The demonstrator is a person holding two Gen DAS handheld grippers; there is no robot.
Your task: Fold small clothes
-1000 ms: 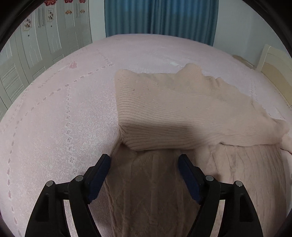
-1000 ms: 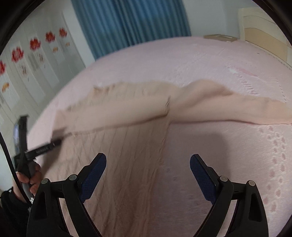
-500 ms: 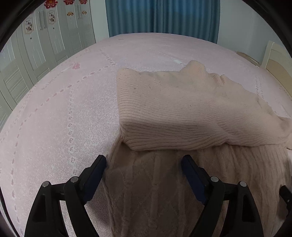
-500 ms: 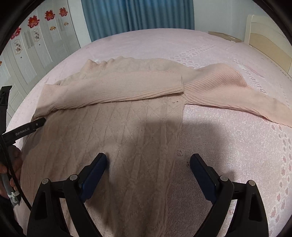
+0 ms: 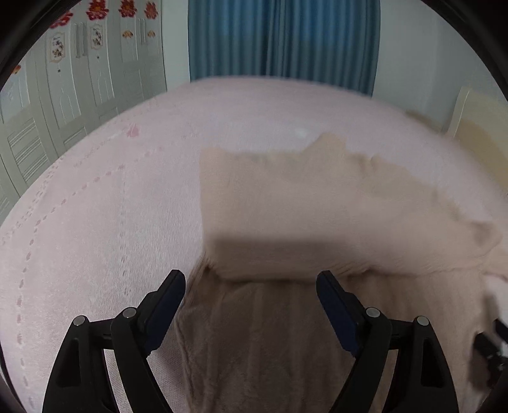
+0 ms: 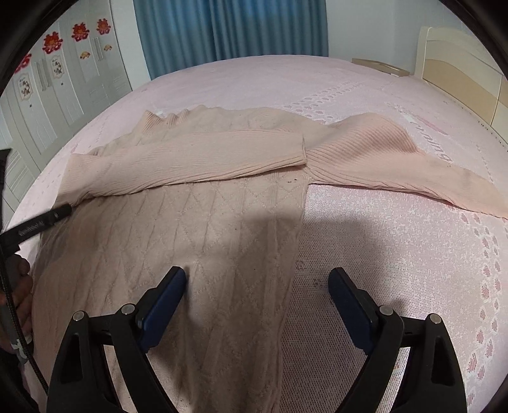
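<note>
- The sweater point(image 6: 197, 228), pale pink knit, lay flat on the pink bedspread point(image 6: 397, 254), its diamond-pattern body toward the cameras and its collar on the far side.
- One ribbed sleeve point(image 6: 190, 162) was folded across the sweater's chest; the other sleeve point(image 6: 397, 159) extended off the sweater's right side onto the bedspread.
- The left gripper point(image 5: 250, 286) hovered over the sweater's left edge, just below the folded sleeve. Its jaws stood wide apart, with nothing pinched; the left-wrist view was motion-blurred.
- The right gripper point(image 6: 257, 282) hovered over the sweater's right side seam, one finger above the knit, the other above the bedspread. Its jaws were spread wide and empty.
- In the right-wrist view, the left gripper's finger tip reached the sweater's left shoulder fold; a hand point(image 6: 19, 286) showed beside it.
- Blue curtains point(image 6: 228, 28) hung beyond the sweater.
</note>
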